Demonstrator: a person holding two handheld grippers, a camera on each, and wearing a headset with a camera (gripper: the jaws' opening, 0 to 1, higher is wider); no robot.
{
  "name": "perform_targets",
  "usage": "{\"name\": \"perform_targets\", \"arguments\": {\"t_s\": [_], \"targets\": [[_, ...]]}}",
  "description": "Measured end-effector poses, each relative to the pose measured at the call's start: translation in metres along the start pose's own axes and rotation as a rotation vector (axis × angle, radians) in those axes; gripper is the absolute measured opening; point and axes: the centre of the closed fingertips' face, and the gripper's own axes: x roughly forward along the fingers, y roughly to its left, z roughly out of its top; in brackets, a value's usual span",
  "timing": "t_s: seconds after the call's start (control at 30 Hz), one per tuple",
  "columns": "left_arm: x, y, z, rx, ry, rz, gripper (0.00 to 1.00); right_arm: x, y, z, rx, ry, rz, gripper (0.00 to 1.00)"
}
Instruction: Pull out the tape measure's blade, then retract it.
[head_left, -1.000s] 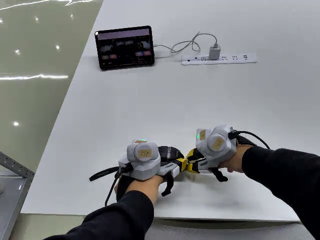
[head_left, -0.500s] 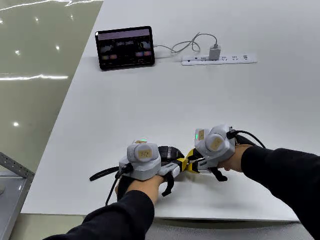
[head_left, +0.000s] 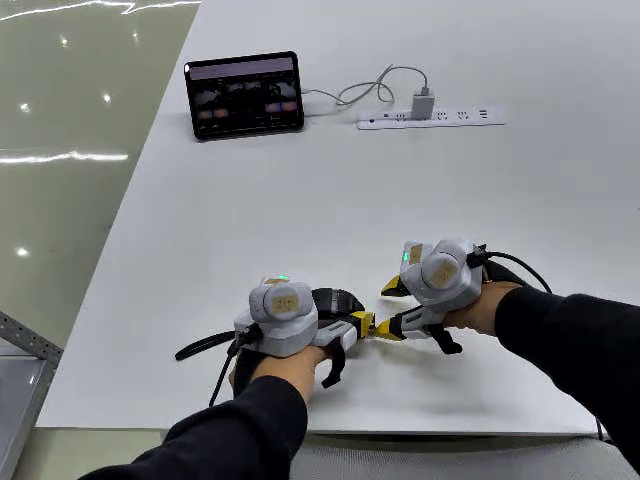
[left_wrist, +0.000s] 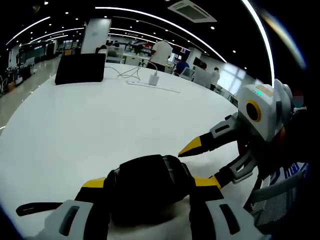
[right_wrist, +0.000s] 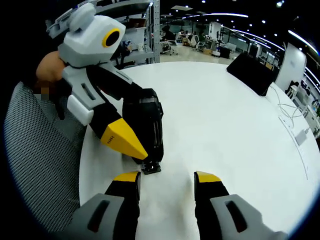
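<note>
Left gripper view: left gripper (left_wrist: 151, 182) clamps the tape measure (left_wrist: 148, 200) as anchor; right gripper (right_wrist: 167, 176), jaws apart, faces the blade tip (right_wrist: 150, 167) just ahead.

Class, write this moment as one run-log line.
left gripper: shut on tape measure | right gripper: open, just short of blade hook | extension: none visible

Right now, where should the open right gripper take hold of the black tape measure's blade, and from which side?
Grip the dark end hook poking from the low corner of the black tape measure case, nearest the right gripper. Approach head-on, opposite the left gripper clamping the case: the hook points toward the open jaws, so closing across it should likely catch it.
</note>
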Motion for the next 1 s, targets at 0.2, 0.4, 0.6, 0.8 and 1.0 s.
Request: {"name": "perform_targets", "arguments": {"t_s": [0.2,0.4,0.6,0.8,1.0], "targets": [[0.0,0.0,0.001,0.028,0.026,-0.01,0.61,-0.015,-0.004,-0.005,0.033,-0.016,-0.031,0.47],[-0.004,-0.002,0.007,0.099,0.058,-0.052,0.74,-0.031,-0.004,-0.015,0.067,-0.032,-0.066,0.53],[-0.015,0.001,0.027,0.227,0.035,-0.117,0.93,-0.05,-0.002,-0.025,0.096,-0.054,-0.092,0.57],[-0.025,0.011,0.029,0.298,0.037,-0.204,1.0,-0.073,-0.006,-0.036,0.135,-0.082,-0.14,0.65],[-0.041,0.024,0.03,0.333,0.005,-0.256,1.0,-0.093,-0.011,-0.053,0.16,-0.077,-0.173,0.65]]}}
